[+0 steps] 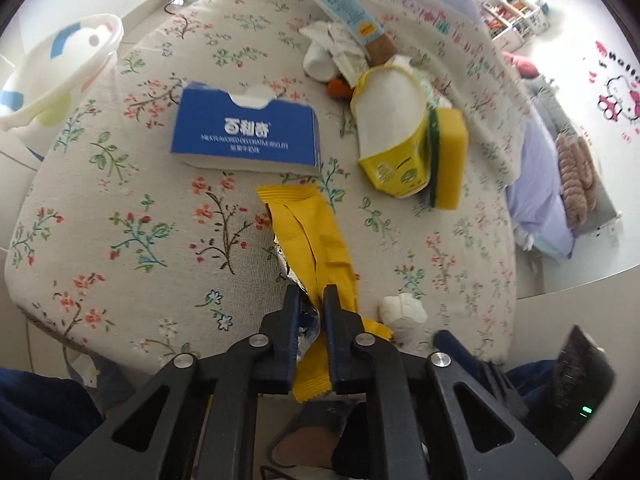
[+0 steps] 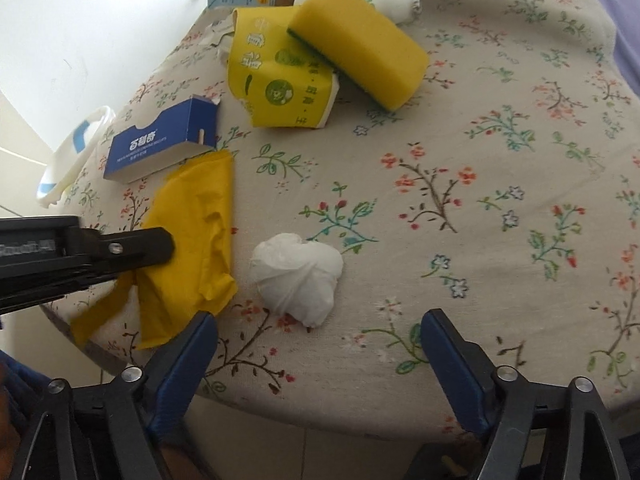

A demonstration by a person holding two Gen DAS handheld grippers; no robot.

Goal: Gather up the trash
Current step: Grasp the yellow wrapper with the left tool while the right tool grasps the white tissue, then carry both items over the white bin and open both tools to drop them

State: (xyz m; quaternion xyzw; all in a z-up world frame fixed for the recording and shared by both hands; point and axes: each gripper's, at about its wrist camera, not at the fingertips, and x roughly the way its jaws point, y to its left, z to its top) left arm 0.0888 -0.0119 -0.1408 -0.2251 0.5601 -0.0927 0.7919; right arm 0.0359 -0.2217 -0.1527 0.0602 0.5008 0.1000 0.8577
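The left gripper (image 1: 313, 296) is clamped on the yellow wrapper (image 1: 310, 236), whose length runs away from it; the right gripper (image 2: 320, 320), jaws apart, faces the nearby tissue ball (image 2: 297, 276)

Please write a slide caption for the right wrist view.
Open right gripper faces a crumpled white tissue ball; left gripper pinches a yellow plastic wrapper.

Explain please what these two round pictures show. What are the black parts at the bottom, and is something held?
No robot: a person holds one hand tool in each hand, with a camera on each. The left tool's view shows the left gripper closed on a yellow wrapper. The right tool's view shows the right gripper open, its fingers holding nothing, just before a white tissue ball. On the flowered cloth also lie a blue box, a yellow carton and a sponge leaning on it.
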